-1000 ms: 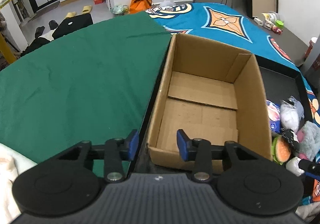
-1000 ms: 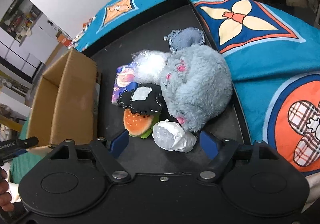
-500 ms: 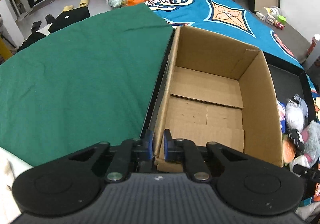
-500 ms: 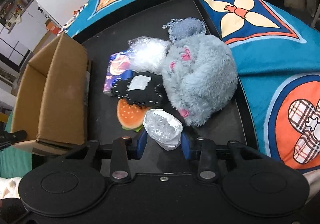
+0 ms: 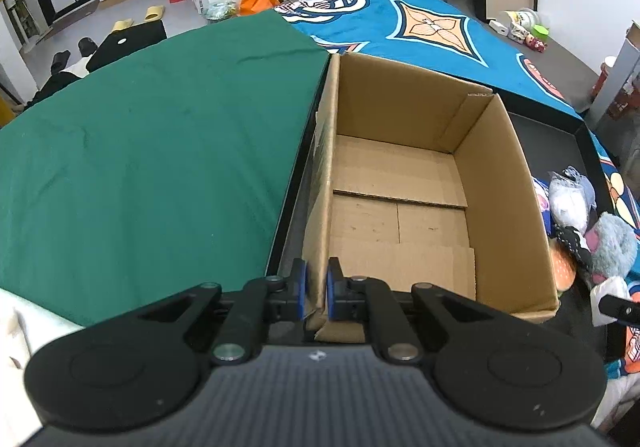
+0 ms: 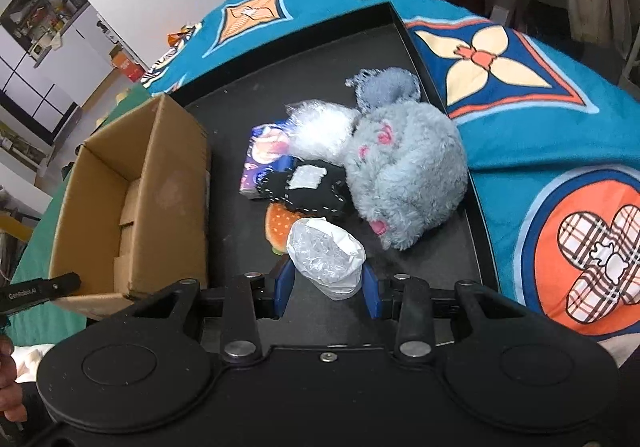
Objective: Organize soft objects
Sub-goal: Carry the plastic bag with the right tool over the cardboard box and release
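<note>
Right tool (image 6: 325, 289): jaws have just closed onto the white plastic-wrapped bundle (image 6: 326, 261), nearest item of the pile on the black tray (image 6: 240, 99). Slippery film may slide from the pads in transit. Left tool (image 5: 314, 289): clamped narrow on the cardboard box (image 5: 500, 183) wall at 6 o'clock; tugging could tilt it. Grey plush (image 6: 404, 175), at 1 o'clock, may topple.

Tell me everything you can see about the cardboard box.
The cardboard box is plain brown corrugated card, open at the top and empty, its bottom flaps folded flat inside. It stands upright at the left end of a black tray, beside a green cloth. The left hand-held gripper is shut on its near left wall. The soft toys lie to its right, apart from it.
</note>
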{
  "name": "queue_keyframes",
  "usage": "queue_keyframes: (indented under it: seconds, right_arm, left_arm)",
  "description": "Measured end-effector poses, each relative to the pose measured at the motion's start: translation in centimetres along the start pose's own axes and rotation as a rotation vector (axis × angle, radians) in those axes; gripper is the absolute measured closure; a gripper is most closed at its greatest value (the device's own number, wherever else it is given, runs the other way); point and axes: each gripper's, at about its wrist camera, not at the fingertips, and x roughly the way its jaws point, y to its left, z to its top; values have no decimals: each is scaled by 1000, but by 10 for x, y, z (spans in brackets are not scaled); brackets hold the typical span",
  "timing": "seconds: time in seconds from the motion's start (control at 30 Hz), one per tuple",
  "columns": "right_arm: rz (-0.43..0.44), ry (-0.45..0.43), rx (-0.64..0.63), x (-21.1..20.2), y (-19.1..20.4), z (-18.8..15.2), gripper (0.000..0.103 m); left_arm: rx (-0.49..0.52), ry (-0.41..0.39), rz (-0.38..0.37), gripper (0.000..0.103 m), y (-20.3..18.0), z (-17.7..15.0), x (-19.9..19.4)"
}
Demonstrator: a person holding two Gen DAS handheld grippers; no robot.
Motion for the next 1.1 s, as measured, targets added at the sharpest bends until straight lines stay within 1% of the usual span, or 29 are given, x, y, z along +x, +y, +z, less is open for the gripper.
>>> queue_keyframes:
  seconds: [0.3, 0.6, 0.8, 1.1]
  right_arm:
    - [35, -45, -58, -15, 29, 11, 67]
    - [50, -88, -137, -23, 64, 21, 67]
    - [56, -114, -204, -22, 89, 23, 67]
    - [91, -172, -308, -24, 124, 20, 67]
  left_arm:
    - [-23, -14, -22, 93, 9, -3, -6]
    - [-93, -2, -60, 92, 22, -9, 0]
    - [-94, -4, -58, 92, 22, -11, 2]
    - [-70, -62, -42, 92, 19, -17, -5]
